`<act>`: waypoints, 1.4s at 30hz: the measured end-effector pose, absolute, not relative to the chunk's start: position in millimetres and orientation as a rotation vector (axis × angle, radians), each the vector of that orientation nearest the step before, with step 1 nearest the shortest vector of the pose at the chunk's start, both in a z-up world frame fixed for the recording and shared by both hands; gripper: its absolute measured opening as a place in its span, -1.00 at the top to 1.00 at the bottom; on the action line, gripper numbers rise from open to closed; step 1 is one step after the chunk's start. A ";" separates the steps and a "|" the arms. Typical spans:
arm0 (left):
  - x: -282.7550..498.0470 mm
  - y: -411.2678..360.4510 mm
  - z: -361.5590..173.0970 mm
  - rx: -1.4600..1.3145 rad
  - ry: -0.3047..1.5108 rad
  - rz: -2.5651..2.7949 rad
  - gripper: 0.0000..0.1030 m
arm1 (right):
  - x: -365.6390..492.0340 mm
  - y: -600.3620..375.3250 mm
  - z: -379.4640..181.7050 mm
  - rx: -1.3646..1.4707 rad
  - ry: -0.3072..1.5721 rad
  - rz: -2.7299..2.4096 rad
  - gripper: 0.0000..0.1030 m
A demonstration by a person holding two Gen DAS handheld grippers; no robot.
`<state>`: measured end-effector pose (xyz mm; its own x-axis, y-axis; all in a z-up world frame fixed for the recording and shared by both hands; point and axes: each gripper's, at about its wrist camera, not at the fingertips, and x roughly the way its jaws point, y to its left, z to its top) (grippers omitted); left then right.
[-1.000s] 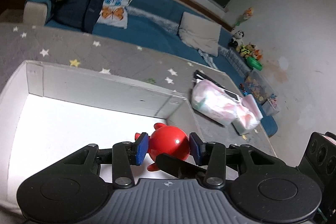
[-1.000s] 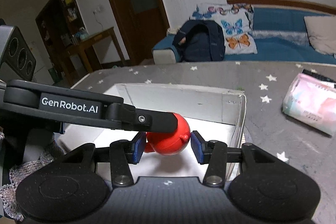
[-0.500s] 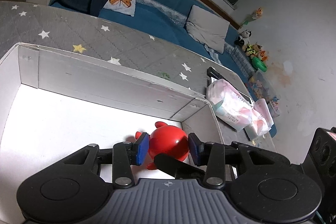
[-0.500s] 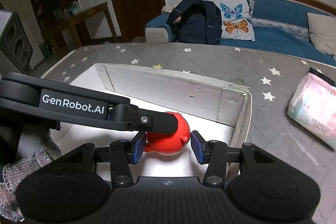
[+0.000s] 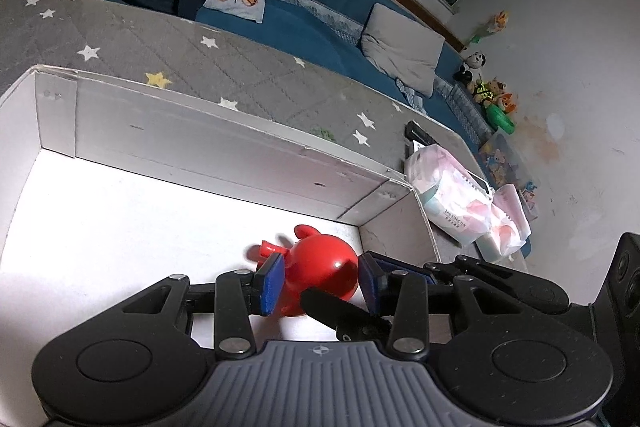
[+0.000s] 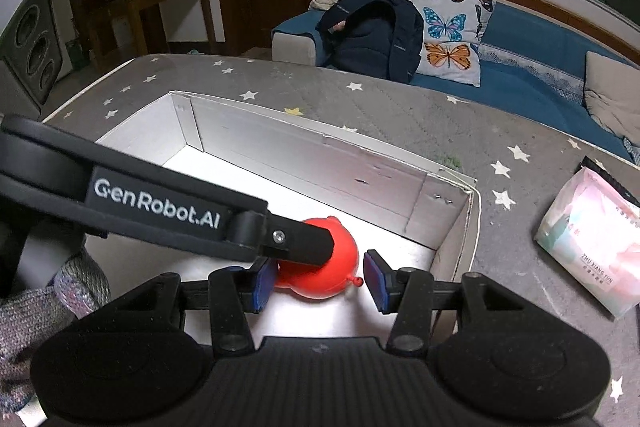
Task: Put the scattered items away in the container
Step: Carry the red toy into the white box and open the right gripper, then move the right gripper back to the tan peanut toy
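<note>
A round red toy point(image 5: 324, 273) with small red limbs lies low inside a white cardboard box point(image 5: 224, 155), near its right corner. Both grippers reach into the box around it. My left gripper point(image 5: 322, 285) has its blue pads close on either side of the toy, with small gaps showing. My right gripper point(image 6: 320, 281) frames the same toy point(image 6: 320, 277), and a gap shows at its right pad. The left gripper's finger point(image 6: 172, 203) crosses the right wrist view over the toy.
The box point(image 6: 460, 211) stands on a grey star-patterned mat point(image 6: 400, 107). Pink tissue packs point(image 5: 452, 195) and a black remote point(image 5: 420, 137) lie to its right. A blue sofa with a dark backpack point(image 6: 376, 35) and butterfly pillows stands behind.
Both grippers have lowered the red toy deeper into the box, toward its floor. The jaws now look slightly wider around it.
</note>
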<state>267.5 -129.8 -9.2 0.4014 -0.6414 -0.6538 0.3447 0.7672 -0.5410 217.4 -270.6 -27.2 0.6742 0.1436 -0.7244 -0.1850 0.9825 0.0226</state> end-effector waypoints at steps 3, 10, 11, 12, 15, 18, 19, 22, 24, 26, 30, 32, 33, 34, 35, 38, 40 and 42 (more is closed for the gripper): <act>265.5 -127.2 -5.7 -0.340 0.964 -0.635 0.17 | 215.2 -272.4 -24.9 -0.047 0.798 0.188 0.05; 253.8 -119.5 6.7 -0.329 0.928 -0.621 0.17 | 200.9 -279.8 -10.1 -0.010 0.744 0.193 -0.08; 251.3 -118.5 8.9 -0.326 0.923 -0.619 0.17 | 198.0 -280.3 -7.4 -0.008 0.734 0.194 -0.14; 248.3 -117.7 11.2 -0.322 0.916 -0.618 0.17 | 194.3 -280.8 -4.0 -0.007 0.719 0.193 -0.14; 238.3 -113.1 17.9 -0.318 0.898 -0.613 0.17 | 181.4 -279.9 3.9 -0.007 0.687 0.198 -0.14; 226.1 -107.6 25.8 -0.308 0.872 -0.612 0.17 | 166.0 -277.1 10.3 -0.002 0.653 0.207 -0.26; 221.3 -105.8 28.5 -0.305 0.863 -0.610 0.17 | 161.2 -275.6 12.0 0.000 0.644 0.210 -0.28; 206.1 -100.6 37.3 -0.298 0.837 -0.612 0.17 | 145.4 -269.3 16.5 -0.002 0.618 0.220 -0.30; 195.1 -96.4 42.6 -0.294 0.818 -0.613 0.17 | 133.4 -266.2 18.2 -0.004 0.602 0.232 -0.41; 184.9 -91.7 46.1 -0.290 0.804 -0.609 0.17 | 121.9 -262.1 20.3 -0.010 0.584 0.242 -0.41; 164.0 -79.0 49.6 -0.298 0.789 -0.599 0.17 | 95.1 -254.5 22.5 0.005 0.560 0.267 -0.44; 154.2 -73.0 49.9 -0.299 0.781 -0.595 0.17 | 84.5 -251.7 21.7 0.016 0.555 0.276 -0.44; 149.3 -70.0 50.4 -0.295 0.775 -0.589 0.17 | 79.2 -250.4 21.0 0.022 0.552 0.281 -0.44; 143.5 -66.7 50.6 -0.292 0.768 -0.583 0.17 | 73.8 -248.8 20.2 0.029 0.551 0.288 -0.44; 138.0 -63.3 50.5 -0.292 0.762 -0.580 0.17 | 68.1 -246.9 19.2 0.034 0.550 0.296 -0.44; 119.9 -52.6 49.0 -0.285 0.751 -0.570 0.17 | 54.3 -240.0 15.4 0.036 0.551 0.317 -0.44; 107.5 -45.4 47.6 -0.274 0.739 -0.559 0.17 | 45.5 -232.8 11.6 0.028 0.557 0.333 -0.44; 97.1 -38.3 44.0 -0.273 0.742 -0.551 0.17 | 37.3 -225.5 7.1 0.015 0.565 0.349 -0.44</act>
<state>97.0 -38.3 44.0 0.6051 -0.5634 -0.5625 0.3764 0.8250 -0.4215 37.3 -225.5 7.1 0.7878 0.3276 -0.5216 -0.3196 0.9413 0.1086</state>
